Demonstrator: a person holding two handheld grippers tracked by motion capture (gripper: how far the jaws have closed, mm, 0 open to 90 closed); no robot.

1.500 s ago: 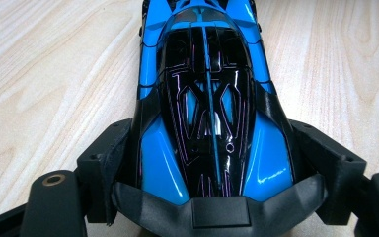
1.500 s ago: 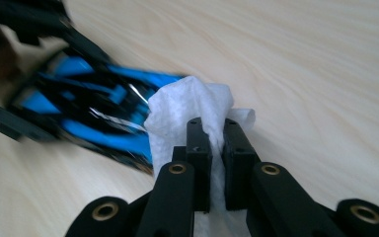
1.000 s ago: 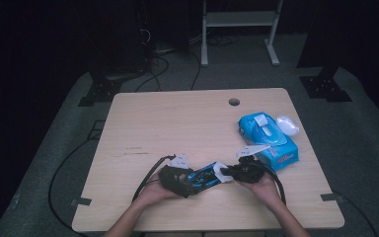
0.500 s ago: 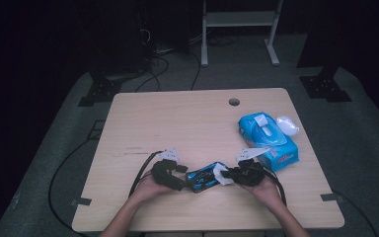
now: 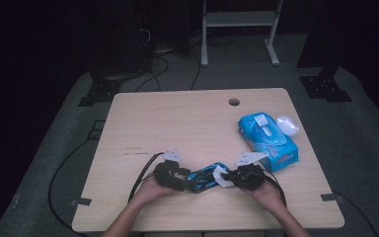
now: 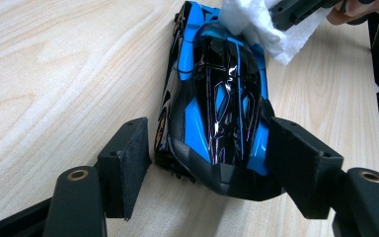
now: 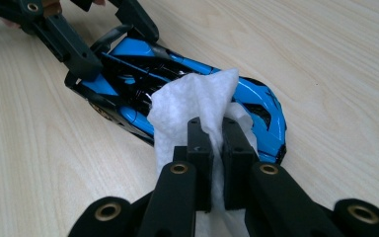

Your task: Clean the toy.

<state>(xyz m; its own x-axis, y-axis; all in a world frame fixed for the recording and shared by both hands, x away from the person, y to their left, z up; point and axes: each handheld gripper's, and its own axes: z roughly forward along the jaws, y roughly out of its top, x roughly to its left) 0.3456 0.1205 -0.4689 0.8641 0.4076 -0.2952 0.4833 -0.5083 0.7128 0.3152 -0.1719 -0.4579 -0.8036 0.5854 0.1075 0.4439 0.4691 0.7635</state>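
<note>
A blue and black toy car (image 5: 205, 177) lies on the wooden table (image 5: 177, 123) near the front edge, between my two grippers. My left gripper (image 5: 185, 180) straddles one end of the car (image 6: 217, 98). Its jaws have just been closing: the right pad (image 6: 296, 163) touches the car's side and the left pad (image 6: 128, 158) stands a sliver off. My right gripper (image 7: 216, 133) is shut on a white wipe (image 7: 192, 98), which rests on the car's (image 7: 261, 98) other end. That wipe (image 6: 251, 19) also shows in the left gripper view, and as a white patch (image 5: 220, 174) from above.
A blue pack of wipes (image 5: 268, 138) lies at the right of the table, with a small white object (image 5: 287, 124) beside it. A round hole (image 5: 234, 102) sits near the far edge. Black cables trail from both grippers toward the front edge.
The left gripper's jaws have narrowed around the car's end. The right gripper still holds the wipe against the car, and both hands stay about where they were.
</note>
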